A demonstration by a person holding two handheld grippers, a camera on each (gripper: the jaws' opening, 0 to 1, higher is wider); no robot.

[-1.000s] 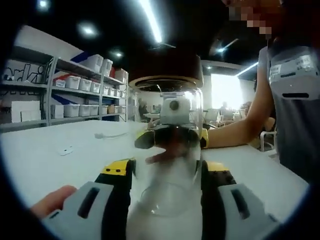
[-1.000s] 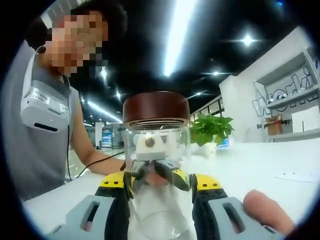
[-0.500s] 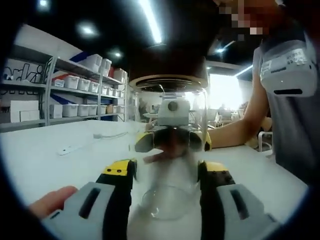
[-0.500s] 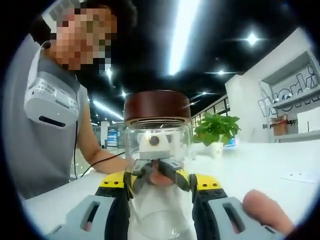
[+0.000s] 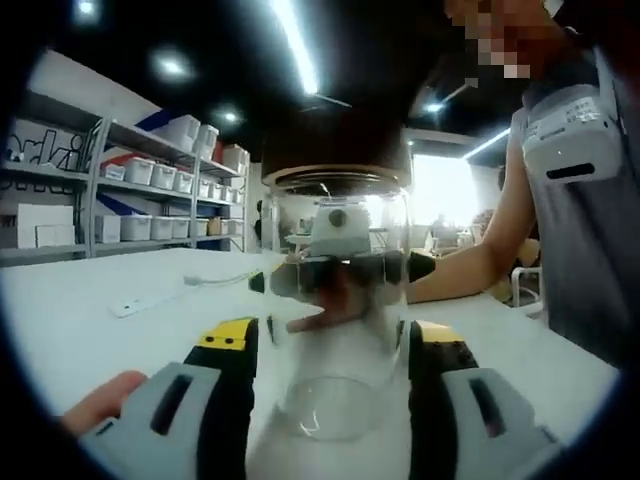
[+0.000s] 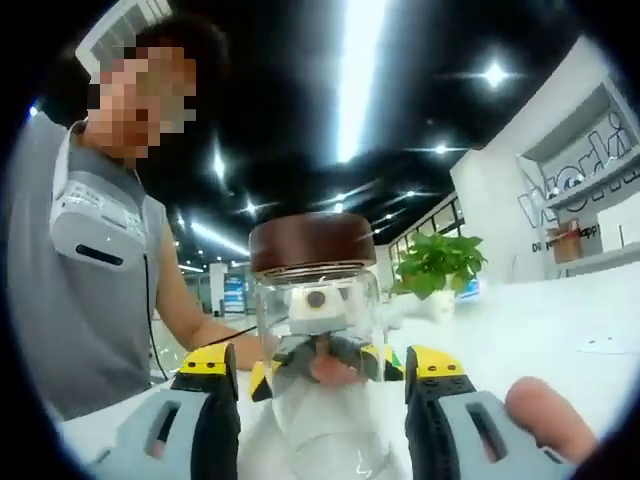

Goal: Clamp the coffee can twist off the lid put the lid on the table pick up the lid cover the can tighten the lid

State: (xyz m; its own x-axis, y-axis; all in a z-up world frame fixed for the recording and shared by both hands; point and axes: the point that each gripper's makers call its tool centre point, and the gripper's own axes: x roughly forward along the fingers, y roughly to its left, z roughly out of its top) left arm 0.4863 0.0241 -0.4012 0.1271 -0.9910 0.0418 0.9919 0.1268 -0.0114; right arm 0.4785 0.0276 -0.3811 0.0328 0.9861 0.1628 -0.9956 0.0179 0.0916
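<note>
Right gripper view: the right gripper is now standing wider around the glass coffee can than a moment ago, jaws apparently clear of it. Left gripper view: the left gripper is clamping the can at 6 o'clock. The brown lid is staying on at 12; the can's base is cut off.

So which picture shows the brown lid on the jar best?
The right gripper view. There the lid is lit, so you can see its brown wood colour and round shape on top of the glass jar. In the left gripper view the lid is just a dark shape against the ceiling.
</note>
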